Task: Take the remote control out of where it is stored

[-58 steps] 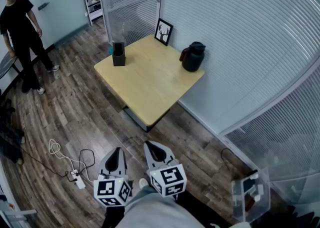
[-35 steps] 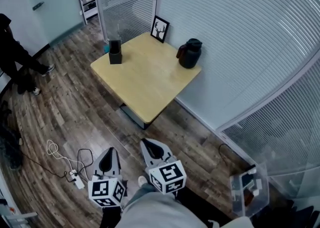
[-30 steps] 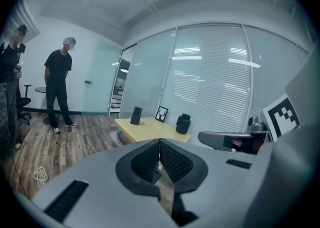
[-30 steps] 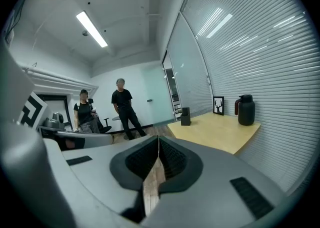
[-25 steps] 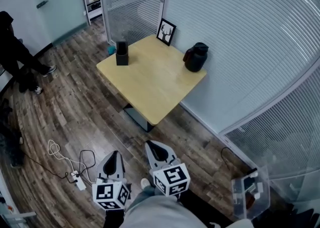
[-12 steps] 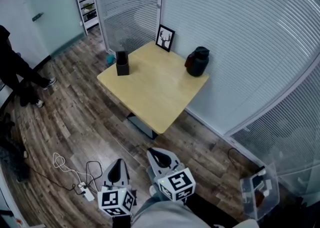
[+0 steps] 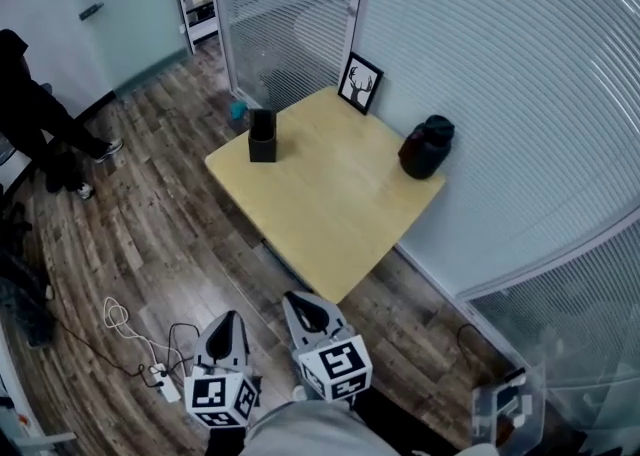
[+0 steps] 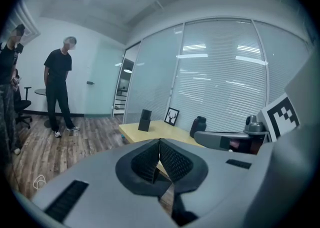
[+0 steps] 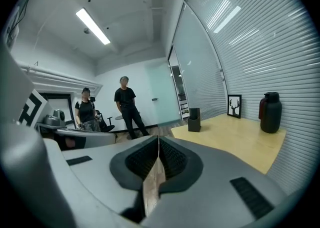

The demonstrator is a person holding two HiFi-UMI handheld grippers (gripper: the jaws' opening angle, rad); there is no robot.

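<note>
A black upright holder (image 7: pixel 262 136) stands near the far left corner of the light wooden table (image 7: pixel 330 204). I cannot make out the remote control itself. Both grippers hang over the floor just short of the table's near corner. My left gripper (image 7: pixel 227 325) is shut and holds nothing. My right gripper (image 7: pixel 303 305) is also shut and holds nothing. The left gripper view has the holder (image 8: pixel 145 120) far ahead beyond the left gripper (image 8: pixel 159 142). From the right gripper (image 9: pixel 158 140) the holder (image 9: pixel 194 120) is ahead at the table's left end.
A black jug (image 7: pixel 426 148) and a framed deer picture (image 7: pixel 360 83) stand on the table by the blinds-covered glass wall. A person in black (image 7: pixel 40 114) stands at the left. Cables and a power strip (image 7: pixel 160 380) lie on the floor; a clear box (image 7: pixel 508 410) sits at lower right.
Both grippers have moved forward together and the table is now closer to them. The person at the left has shifted towards the frame's edge. Both jaws have stayed shut.
</note>
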